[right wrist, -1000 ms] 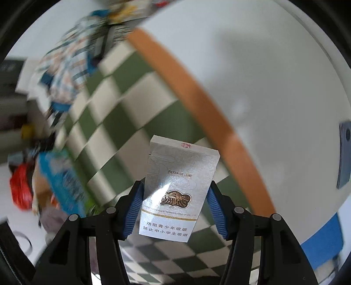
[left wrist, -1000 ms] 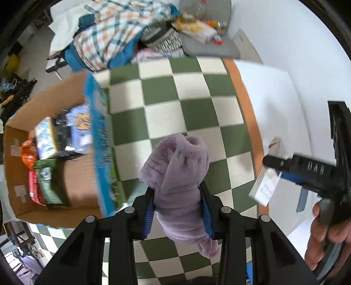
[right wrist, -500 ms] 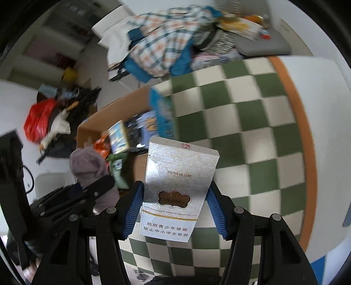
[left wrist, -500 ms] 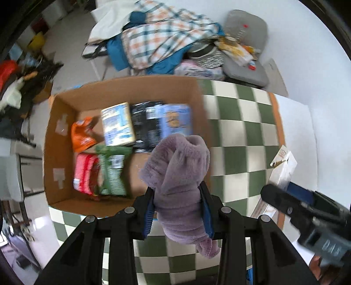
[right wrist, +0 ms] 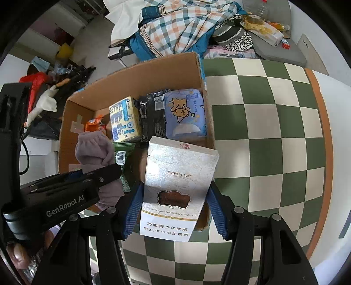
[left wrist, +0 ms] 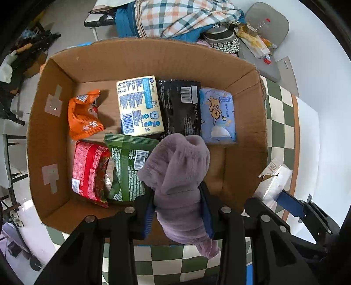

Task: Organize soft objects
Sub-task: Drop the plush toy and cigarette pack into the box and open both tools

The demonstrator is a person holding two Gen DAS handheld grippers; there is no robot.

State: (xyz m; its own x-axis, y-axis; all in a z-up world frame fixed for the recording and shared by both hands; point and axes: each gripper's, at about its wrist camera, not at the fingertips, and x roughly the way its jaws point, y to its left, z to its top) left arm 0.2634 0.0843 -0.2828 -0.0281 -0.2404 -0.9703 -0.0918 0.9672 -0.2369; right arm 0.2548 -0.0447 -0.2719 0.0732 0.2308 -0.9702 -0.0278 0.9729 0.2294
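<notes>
Purple plush cloth (left wrist: pixel 178 186) sits clamped between left tool (left wrist: pixel 177 210) fingers.

A fuzzy mauve plush cloth (left wrist: pixel 177 182), bunched and folded over itself, hung above the open cardboard box (left wrist: pixel 140 57) over its near edge. A silver-white cigarette pack (right wrist: pixel 177 188) stood upright just beside it, over the box's near right corner.

Beyond the green-and-cream checkered desk (right wrist: pixel 274 122) lies pale floor (right wrist: pixel 94 43); a plaid blanket (right wrist: pixel 175 24) is heaped behind it, a grey cushion (left wrist: pixel 266 17) just beside that heap
</notes>
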